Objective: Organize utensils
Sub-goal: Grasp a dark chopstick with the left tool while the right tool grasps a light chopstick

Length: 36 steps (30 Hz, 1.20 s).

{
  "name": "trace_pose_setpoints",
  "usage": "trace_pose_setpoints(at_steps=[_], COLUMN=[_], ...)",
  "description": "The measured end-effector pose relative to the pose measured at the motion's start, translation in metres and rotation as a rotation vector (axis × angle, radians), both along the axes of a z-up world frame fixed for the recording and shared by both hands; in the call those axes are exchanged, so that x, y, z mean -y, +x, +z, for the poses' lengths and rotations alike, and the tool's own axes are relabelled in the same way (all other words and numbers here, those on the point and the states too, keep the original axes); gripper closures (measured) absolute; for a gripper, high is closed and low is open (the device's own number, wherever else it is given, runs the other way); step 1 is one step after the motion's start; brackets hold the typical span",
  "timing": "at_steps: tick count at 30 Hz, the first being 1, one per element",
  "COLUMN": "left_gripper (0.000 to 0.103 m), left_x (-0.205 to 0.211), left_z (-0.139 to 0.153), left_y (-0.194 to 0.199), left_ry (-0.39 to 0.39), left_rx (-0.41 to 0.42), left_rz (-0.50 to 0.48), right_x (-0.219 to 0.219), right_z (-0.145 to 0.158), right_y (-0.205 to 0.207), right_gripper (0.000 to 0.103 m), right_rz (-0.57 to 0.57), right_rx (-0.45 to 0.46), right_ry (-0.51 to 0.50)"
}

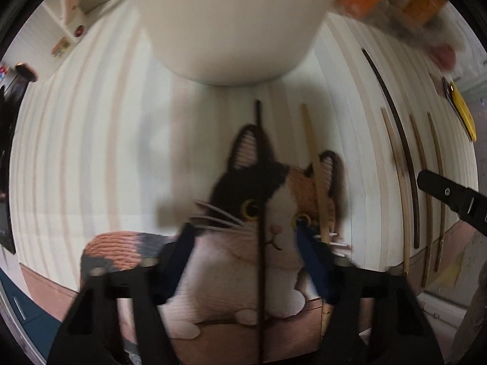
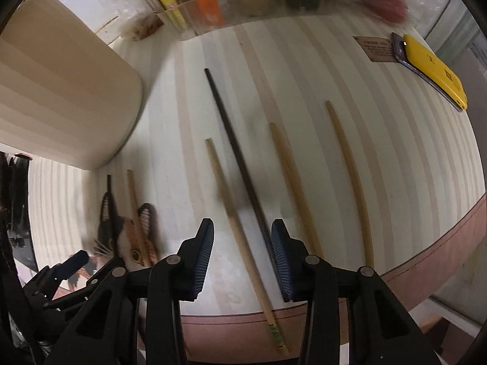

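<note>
Several chopsticks lie on a striped placemat [image 2: 380, 152]. My left gripper [image 1: 243, 225] points down over the cat picture [image 1: 231, 188], open, with a dark chopstick [image 1: 258, 127] running between its blue pads and untouched by them. A tan chopstick [image 1: 313, 158] lies just outside its right pad. My right gripper [image 2: 242, 223] is open too, straddling a tan chopstick [image 2: 226, 194] and a long dark chopstick [image 2: 237, 152]. Two more tan chopsticks [image 2: 289, 167] lie to its right. A cream cup [image 2: 67, 91] stands at the back left.
A yellow phone [image 2: 432, 67] rests at the mat's far right corner. A clear organizer [image 2: 243, 0] with orange and yellow packs stands behind the mat. The mat's brown front border [image 2: 231, 322] is close below the right gripper. The cup [image 1: 225, 24] looms just beyond the left gripper.
</note>
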<state>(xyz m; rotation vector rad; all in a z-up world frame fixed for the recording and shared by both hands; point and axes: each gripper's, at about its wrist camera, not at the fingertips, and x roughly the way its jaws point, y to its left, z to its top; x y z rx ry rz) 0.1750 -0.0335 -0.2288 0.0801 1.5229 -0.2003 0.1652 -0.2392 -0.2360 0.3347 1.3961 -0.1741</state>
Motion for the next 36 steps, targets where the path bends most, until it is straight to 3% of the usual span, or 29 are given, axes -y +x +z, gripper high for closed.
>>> trace_pose_setpoints(at_steps=[2,4,10,17,23,24,26,27,32,36], left_gripper=[0.076,0.099,0.1,0.1,0.1,0.1,0.1,0.1,0.1,0.1], left_x=[0.001,-0.004,-0.054,-0.102,-0.115,-0.117,-0.116,-0.112,-0.106,-0.105], left_z=[0.0,-0.002,-0.004,-0.008,-0.01,-0.009,-0.009,-0.01,-0.004,-0.009], left_y=[-0.005,-0.008,-0.02,-0.039,-0.052,-0.054,-0.057,-0.056,-0.046,-0.041], left_ry=[0.02,0.039,0.071,0.097,0.091,0.089,0.089,0.091,0.084,0.087], left_rx=[0.027,0.043,0.047,0.036,0.04,0.04,0.038,0.037,0.027,0.014], left_rz=[-0.01,-0.005,0.112,0.205,0.217,0.219,0.217,0.217,0.218,0.208], right_x=[0.0,0.0,-0.022,-0.088,-0.127,-0.132,-0.133,-0.131,-0.1,-0.098], right_z=[0.0,0.002,-0.001,-0.016,-0.033,-0.03,-0.028,-0.026,-0.016,-0.009], right_y=[0.0,-0.001,0.005,0.015,0.014,0.014,0.012,0.012,0.014,0.016], right_gripper=[0.061,0.061,0.061,0.061,0.061,0.062,0.079,0.093,0.096,0.096], right_rz=[0.0,0.003,0.065,0.224,0.357,0.379,0.39,0.383,0.328,0.358], right_rx=[-0.001,0.003,-0.018,-0.079,-0.154,-0.146,-0.146,-0.144,-0.149,-0.162], right_ry=[-0.005,-0.013,0.024,0.073,-0.002,-0.033,-0.08,-0.098,-0.122,-0.115])
